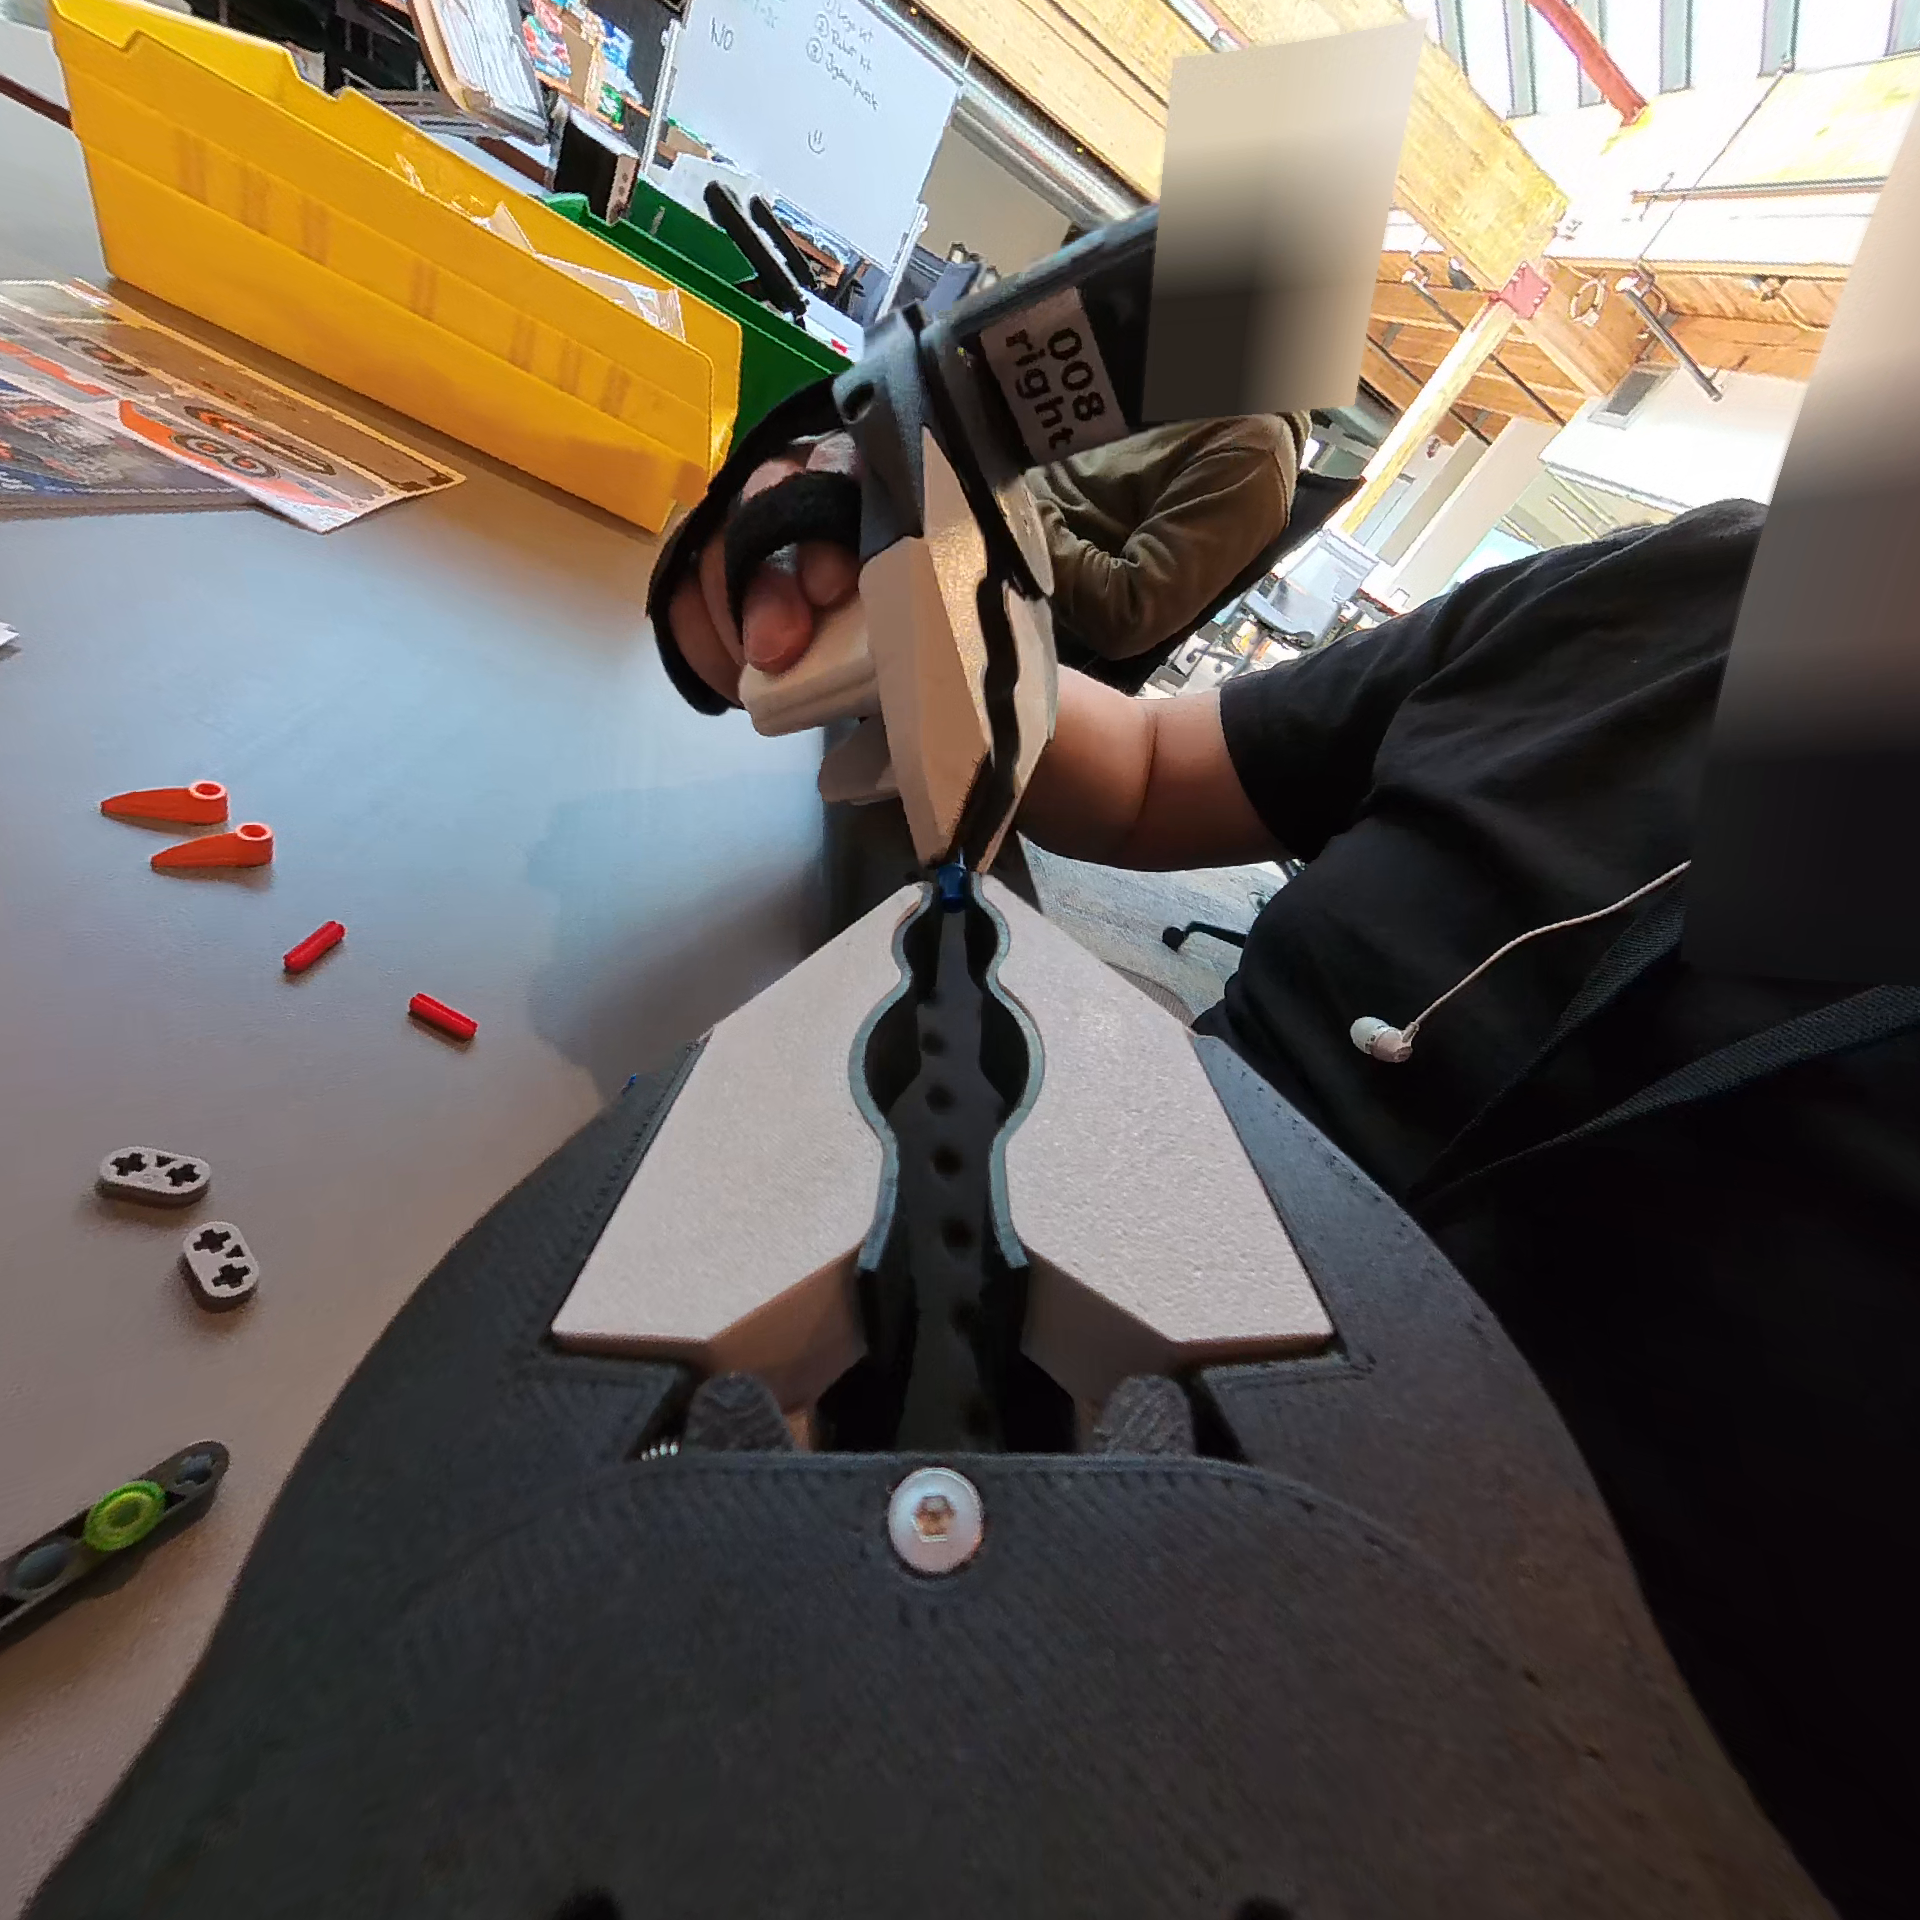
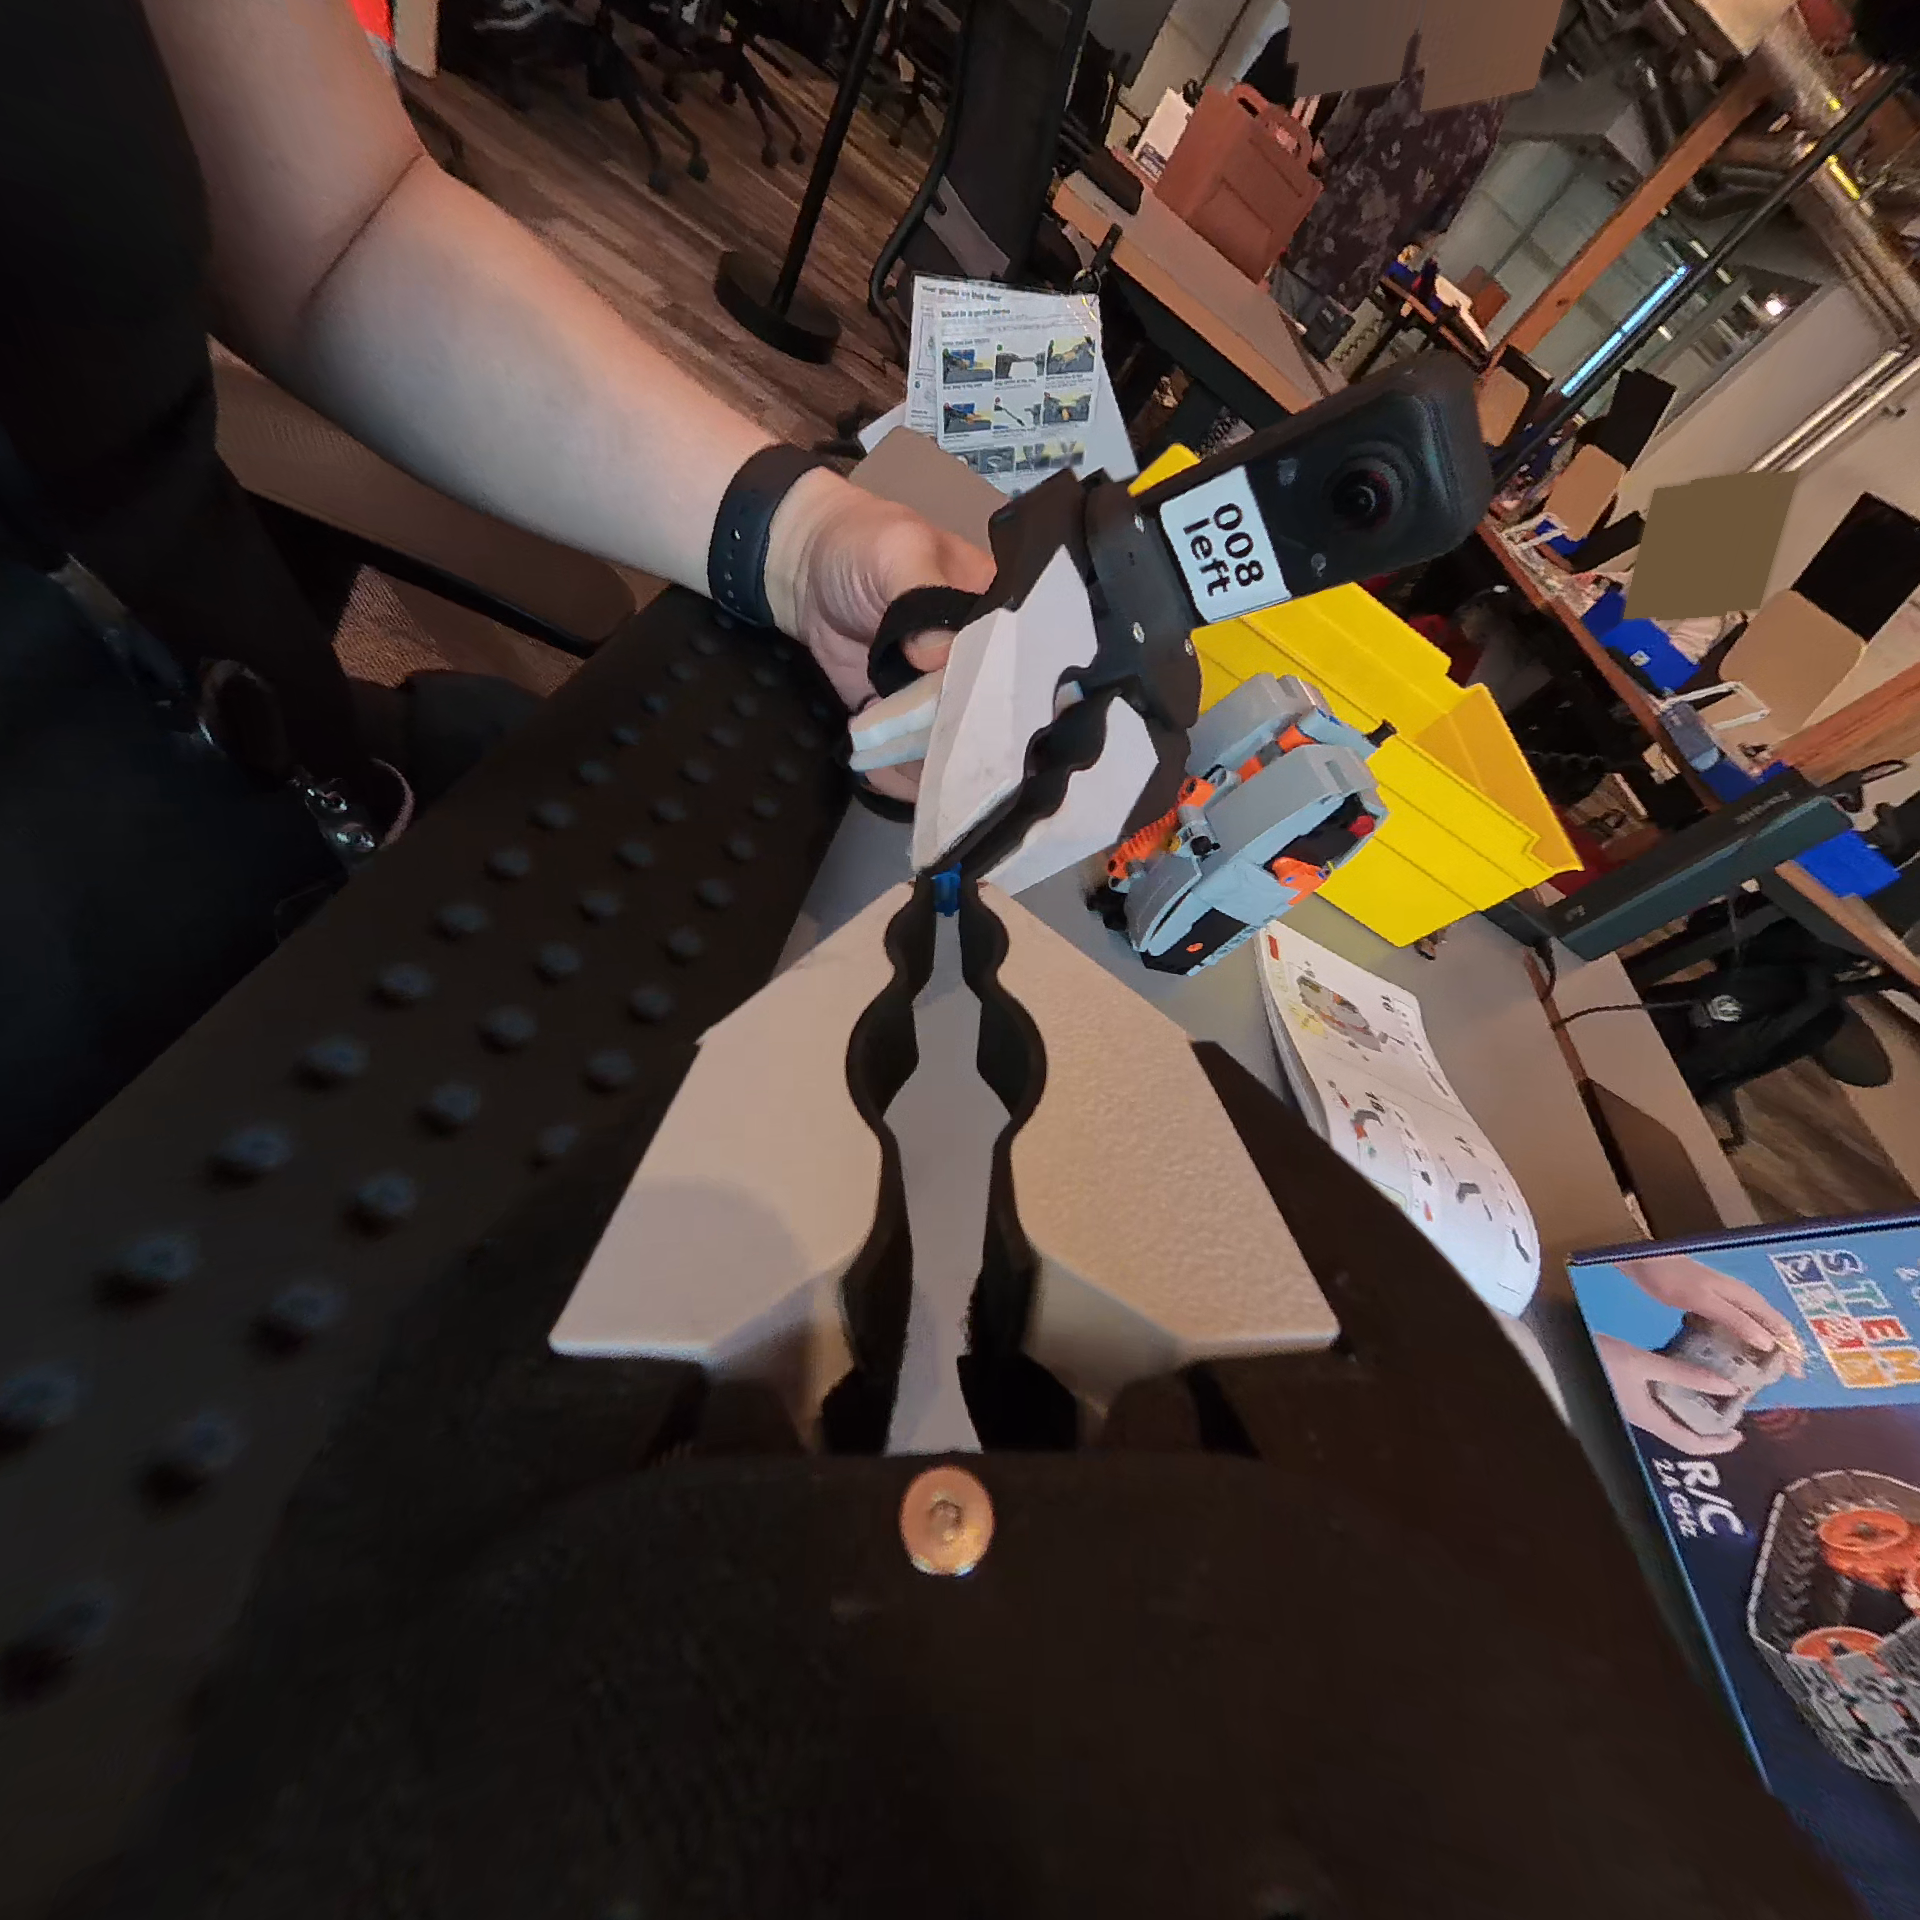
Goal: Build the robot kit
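My left gripper (image 1: 951,906) is shut on a black beam with holes (image 1: 951,1143) that lies lengthwise between its fingers. A small blue pin (image 1: 951,885) sits at the beam's far end. My right gripper (image 1: 961,847) comes down from above and meets the left one tip to tip at that pin. In the right wrist view my right gripper (image 2: 940,906) is pinched on the blue pin (image 2: 945,896), and the left gripper (image 2: 951,857) faces it. Both are held above the near edge of the grey table (image 1: 416,675).
Two red tooth pieces (image 1: 171,802), two red pins (image 1: 314,945), two grey connectors (image 1: 154,1176) and a black beam with a green ring (image 1: 114,1522) lie on the table. A yellow bin (image 1: 395,301), a grey-orange model (image 2: 1247,821), a booklet (image 2: 1392,1122) and a blue box (image 2: 1766,1455) stand around. The tips of both grippers are at nearly the same place.
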Tool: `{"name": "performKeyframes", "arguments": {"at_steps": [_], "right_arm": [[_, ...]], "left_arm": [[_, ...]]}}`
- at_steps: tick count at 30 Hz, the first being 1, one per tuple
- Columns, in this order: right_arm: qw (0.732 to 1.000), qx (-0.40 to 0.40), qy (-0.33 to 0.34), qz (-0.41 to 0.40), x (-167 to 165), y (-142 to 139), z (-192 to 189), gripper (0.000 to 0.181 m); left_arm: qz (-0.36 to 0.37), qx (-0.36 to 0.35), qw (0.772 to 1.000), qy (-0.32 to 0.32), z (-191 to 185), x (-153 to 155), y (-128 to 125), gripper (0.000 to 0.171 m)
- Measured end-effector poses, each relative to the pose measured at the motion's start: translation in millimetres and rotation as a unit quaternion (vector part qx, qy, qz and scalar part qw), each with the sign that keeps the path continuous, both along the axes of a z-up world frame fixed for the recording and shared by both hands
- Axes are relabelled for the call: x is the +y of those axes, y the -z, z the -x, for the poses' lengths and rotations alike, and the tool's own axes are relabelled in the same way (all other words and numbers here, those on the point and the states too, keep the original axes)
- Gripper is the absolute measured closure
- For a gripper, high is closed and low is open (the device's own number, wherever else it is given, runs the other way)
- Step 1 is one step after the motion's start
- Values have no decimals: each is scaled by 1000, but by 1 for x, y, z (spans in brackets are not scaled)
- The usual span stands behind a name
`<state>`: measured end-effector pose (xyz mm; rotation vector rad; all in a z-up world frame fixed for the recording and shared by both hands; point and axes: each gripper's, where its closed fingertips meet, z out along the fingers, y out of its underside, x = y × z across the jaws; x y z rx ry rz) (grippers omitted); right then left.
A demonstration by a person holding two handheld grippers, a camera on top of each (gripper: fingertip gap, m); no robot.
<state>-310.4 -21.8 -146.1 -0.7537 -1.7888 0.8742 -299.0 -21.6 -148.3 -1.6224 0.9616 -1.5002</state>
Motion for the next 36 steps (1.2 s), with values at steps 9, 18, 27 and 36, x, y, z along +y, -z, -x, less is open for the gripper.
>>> {"name": "performKeyframes", "arguments": {"at_steps": [9,18,27,36], "right_arm": [[1000,0,-1,1,2,-3,-5,177],[999,-25,23,-6,15,8,-5,177],[998,-40,55,3,36,12,-12,177],[995,-76,58,-4,38,24,-14,177]], "left_arm": [[-131,101,983,-77,8,3,13,148],[-146,255,952,-85,17,17,64,148],[-228,378,895,-69,3,36,105,146],[-184,351,915,-73,2,37,107,150]]}}
